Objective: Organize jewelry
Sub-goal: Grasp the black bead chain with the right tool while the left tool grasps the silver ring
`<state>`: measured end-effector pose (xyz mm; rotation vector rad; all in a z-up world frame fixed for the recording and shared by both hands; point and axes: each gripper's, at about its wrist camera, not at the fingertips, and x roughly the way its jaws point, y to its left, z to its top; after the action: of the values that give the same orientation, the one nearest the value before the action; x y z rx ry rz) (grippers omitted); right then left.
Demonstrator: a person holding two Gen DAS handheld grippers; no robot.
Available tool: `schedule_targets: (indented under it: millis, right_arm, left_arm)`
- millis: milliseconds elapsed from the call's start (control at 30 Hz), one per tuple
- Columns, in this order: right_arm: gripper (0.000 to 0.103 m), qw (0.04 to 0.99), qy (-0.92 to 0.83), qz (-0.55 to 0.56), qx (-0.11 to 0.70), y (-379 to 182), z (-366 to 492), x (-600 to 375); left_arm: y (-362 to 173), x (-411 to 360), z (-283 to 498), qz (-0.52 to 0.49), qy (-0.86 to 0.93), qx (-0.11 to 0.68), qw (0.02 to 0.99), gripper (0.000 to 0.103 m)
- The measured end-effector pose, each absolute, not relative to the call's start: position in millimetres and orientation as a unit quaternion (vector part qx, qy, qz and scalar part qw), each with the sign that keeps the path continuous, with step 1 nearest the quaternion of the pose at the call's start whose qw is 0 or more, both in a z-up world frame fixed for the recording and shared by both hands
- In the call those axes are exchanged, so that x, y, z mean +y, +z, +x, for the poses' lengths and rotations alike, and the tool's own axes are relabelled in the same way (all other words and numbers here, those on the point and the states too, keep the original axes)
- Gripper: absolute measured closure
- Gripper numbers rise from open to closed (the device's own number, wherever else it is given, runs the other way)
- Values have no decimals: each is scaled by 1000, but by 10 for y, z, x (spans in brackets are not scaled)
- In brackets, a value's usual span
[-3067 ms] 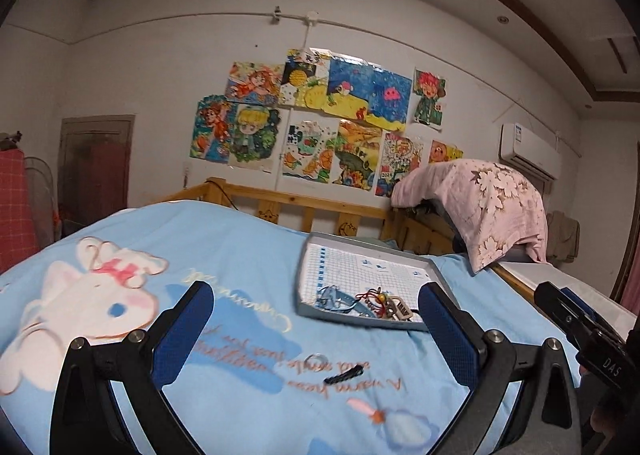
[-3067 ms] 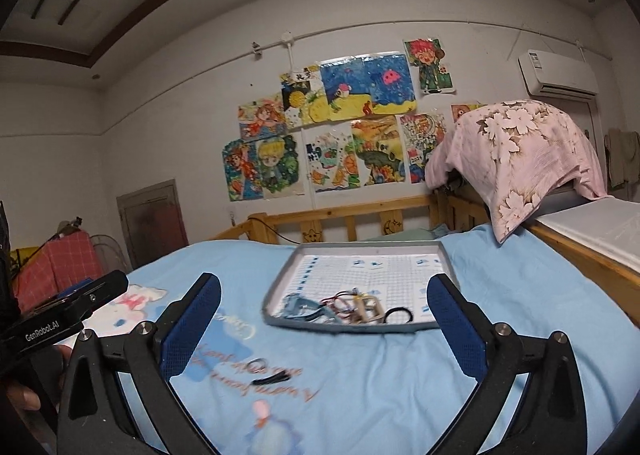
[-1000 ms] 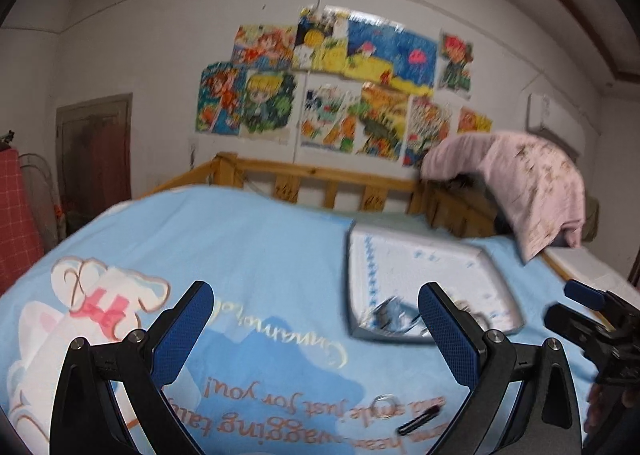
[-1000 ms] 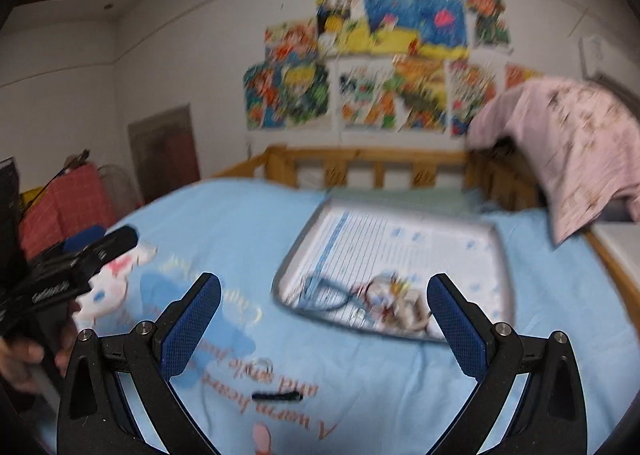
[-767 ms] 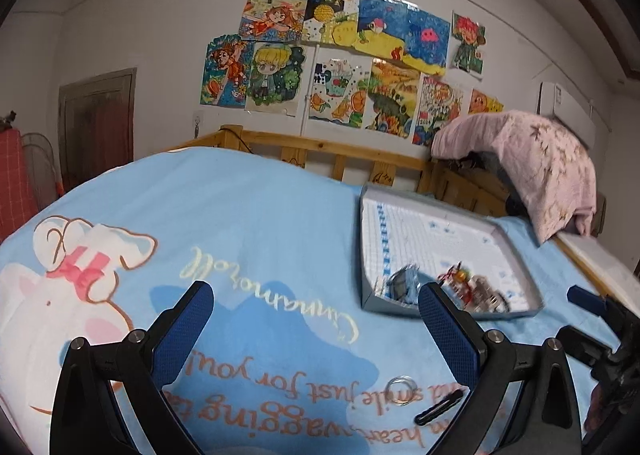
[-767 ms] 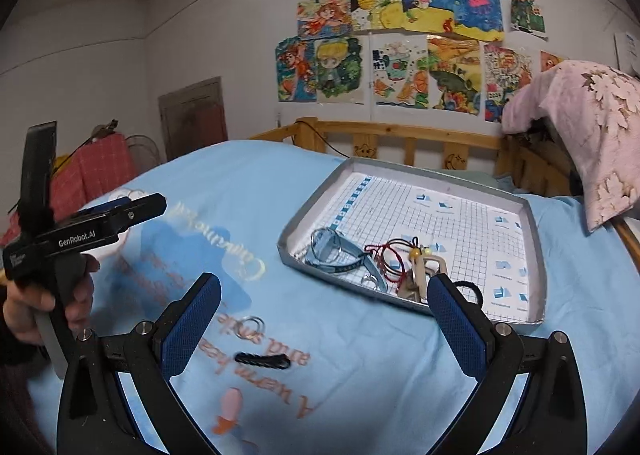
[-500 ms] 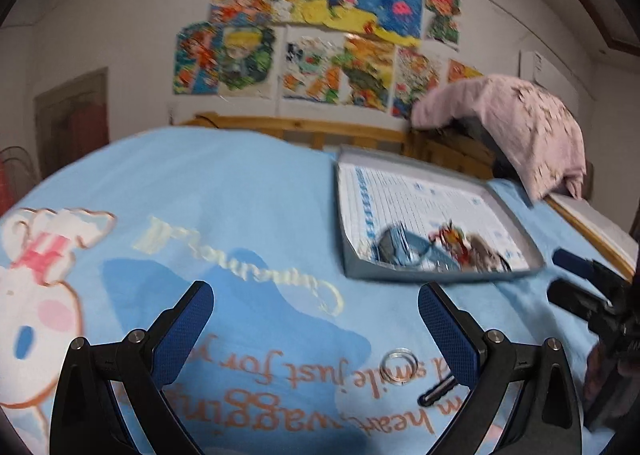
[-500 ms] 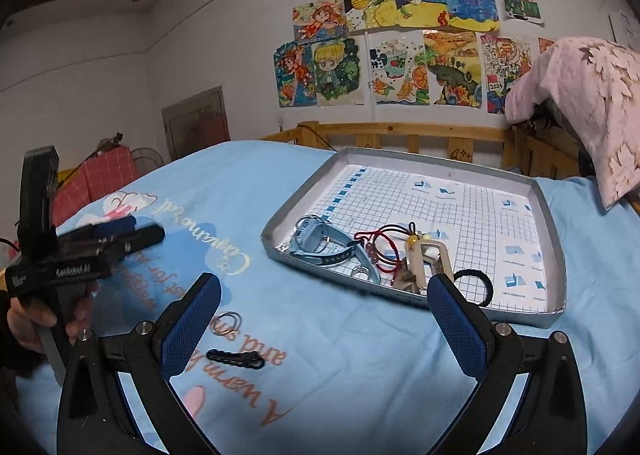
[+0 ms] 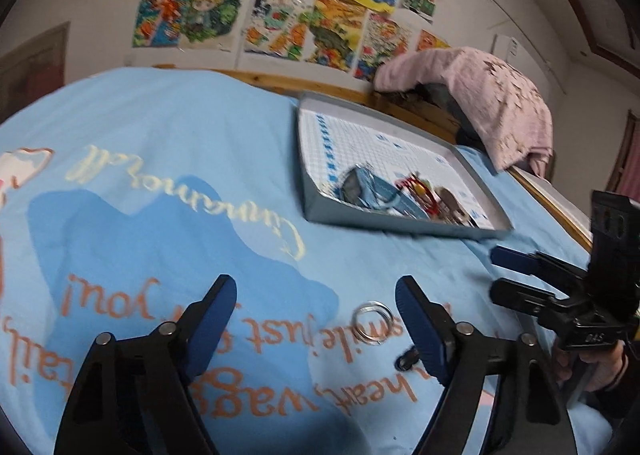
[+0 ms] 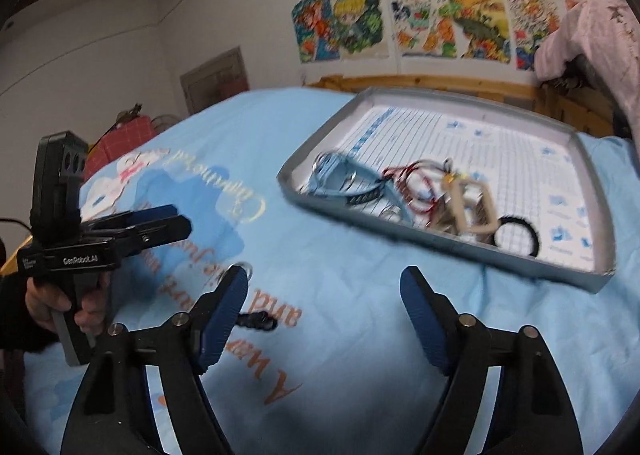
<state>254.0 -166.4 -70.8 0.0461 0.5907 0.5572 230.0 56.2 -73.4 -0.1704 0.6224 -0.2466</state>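
Note:
A grey tray (image 9: 360, 215) (image 10: 440, 243) lies on the blue bedspread and holds a blue watch (image 10: 340, 177), red cord (image 10: 408, 183), a beige clip (image 10: 472, 207) and a black hair tie (image 10: 516, 235). A silver ring (image 9: 374, 321) and a small black clip (image 9: 406, 361) lie on the bedspread in front of the tray. The black clip (image 10: 256, 321) also shows in the right wrist view. My left gripper (image 9: 316, 319) is open, low over the bedspread, with the ring between its fingers. My right gripper (image 10: 324, 311) is open and empty, the black clip by its left finger.
The bedspread (image 9: 160, 195) has cartoon print and orange lettering. A wooden bed rail (image 10: 440, 81) runs behind the tray. A pink floral cloth (image 9: 480, 95) hangs at the back right. Drawings cover the wall. A red checked object (image 10: 120, 139) stands at the left.
Both grippers have dropped and moved forward, close over the bedspread near the ring and black clip. The tray now looks nearer. Both stay open.

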Motion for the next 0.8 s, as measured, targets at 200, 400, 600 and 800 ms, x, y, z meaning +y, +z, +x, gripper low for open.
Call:
schedule_targets:
  millis: [200, 400, 600, 800]
  right_arm:
    - [36, 897, 311, 19, 315, -787, 2597, -1576]
    - [54, 878, 343, 1, 333, -842, 2605, -1468]
    - [63, 863, 364, -26, 350, -875, 2592, -1383]
    - [63, 842, 376, -70, 380, -940, 2647, -1299]
  left_arm:
    - [-870, 481, 2367, -87, -166, 336, 923, 36]
    - [-920, 435, 2375, -87, -189, 347, 915, 51]
    - [-998, 313, 2406, -67, -218, 374, 899, 56]
    - [-1097, 257, 2524, -57, -210, 400, 890, 58]
